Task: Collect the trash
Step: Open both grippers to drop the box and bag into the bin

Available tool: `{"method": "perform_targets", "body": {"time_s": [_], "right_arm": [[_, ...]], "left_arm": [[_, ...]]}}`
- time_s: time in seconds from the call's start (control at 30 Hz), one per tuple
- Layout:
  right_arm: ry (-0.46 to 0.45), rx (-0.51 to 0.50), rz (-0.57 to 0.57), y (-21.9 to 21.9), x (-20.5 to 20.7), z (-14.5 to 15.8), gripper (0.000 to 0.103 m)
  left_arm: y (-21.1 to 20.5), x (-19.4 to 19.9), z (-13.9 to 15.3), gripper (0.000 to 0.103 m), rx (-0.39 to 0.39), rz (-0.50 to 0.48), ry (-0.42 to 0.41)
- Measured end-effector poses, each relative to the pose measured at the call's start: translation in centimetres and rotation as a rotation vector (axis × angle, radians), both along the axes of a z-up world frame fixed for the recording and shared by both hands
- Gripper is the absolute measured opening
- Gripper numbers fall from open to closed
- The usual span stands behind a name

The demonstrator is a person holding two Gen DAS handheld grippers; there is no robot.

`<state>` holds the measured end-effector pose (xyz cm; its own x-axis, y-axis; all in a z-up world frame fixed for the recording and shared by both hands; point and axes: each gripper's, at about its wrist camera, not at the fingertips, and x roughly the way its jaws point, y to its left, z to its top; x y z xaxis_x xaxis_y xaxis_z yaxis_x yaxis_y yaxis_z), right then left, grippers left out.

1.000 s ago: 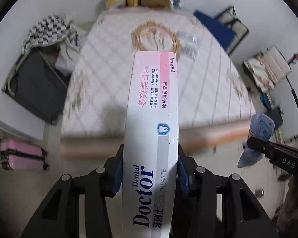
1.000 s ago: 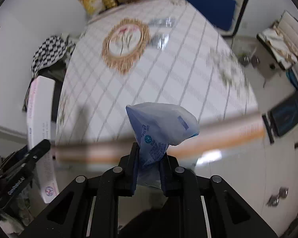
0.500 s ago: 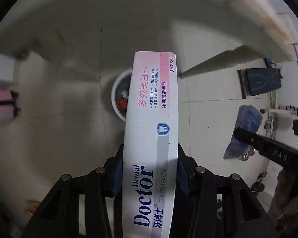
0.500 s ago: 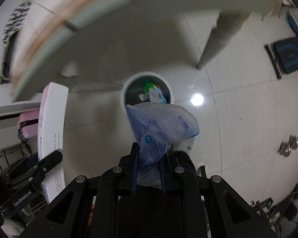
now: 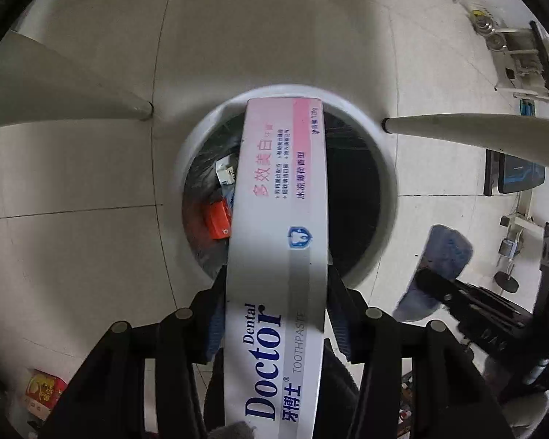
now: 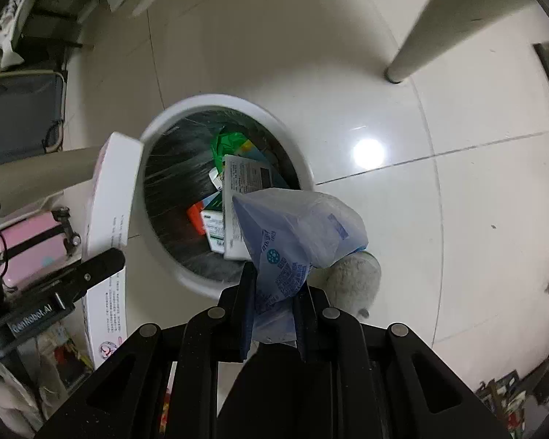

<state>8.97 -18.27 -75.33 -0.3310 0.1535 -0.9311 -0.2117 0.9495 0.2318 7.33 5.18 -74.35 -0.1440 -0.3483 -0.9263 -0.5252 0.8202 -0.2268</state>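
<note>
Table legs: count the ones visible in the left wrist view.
2. One table leg left of the bin, another on its right. Others may be out of frame.

Right tool (image 6: 274, 303) pinching blue plastic bag (image 6: 296, 234), over white bin (image 6: 300, 157)

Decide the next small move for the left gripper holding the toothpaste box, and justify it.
Probably open the left gripper further and let go: the toothpaste box points down with its far end already over the white bin, whose mouth is open, so it should drop in.
</note>
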Motion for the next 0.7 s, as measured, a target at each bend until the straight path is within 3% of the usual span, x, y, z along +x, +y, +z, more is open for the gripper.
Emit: {"method": "perform_targets", "body": {"time_s": [0.03,0.1,0.17,0.3,0.37,0.47,0.67,0.7], "right_arm": [[0.008,0.007,0.013,0.7,0.2,-0.8,0.02],[0.036,0.035,0.031,1.6,0.3,-2.5,0.023],[0.044,0.06,0.032,2.2,0.2,-2.9,0.05],[0.027,0.09,0.028,2.4,0.3,-2.4,0.071],[0.003,0.077,0.032,2.2,0.2,-1.7,0.088],[-0.048,0.039,0.049,1.6,-0.1,0.2,0.099],[-0.165,-0.047,0.126,0.6,-1.6,5.6,0.101],[-0.179,-0.053,0.137,0.5,-1.8,6.5,0.101]], "left_arm": [[0.1,0.2,-0.4,0.051,0.0,0.007,0.0],[0.3,0.2,-0.2,0.09,0.003,0.03,-0.01],[0.2,-0.8,0.3,0.1,0.002,0.055,-0.016],[0.3,-2.4,2.4,0.1,0.082,0.062,-0.022],[-0.3,-2.8,3.9,0.1,0.149,0.051,-0.025],[-0.7,-4.0,6.7,0.1,0.26,0.037,-0.056],[-2.6,-6.4,12.1,0.1,0.349,0.011,-0.078],[-1.1,-7.3,12.8,0.1,0.348,0.01,-0.079]]}}
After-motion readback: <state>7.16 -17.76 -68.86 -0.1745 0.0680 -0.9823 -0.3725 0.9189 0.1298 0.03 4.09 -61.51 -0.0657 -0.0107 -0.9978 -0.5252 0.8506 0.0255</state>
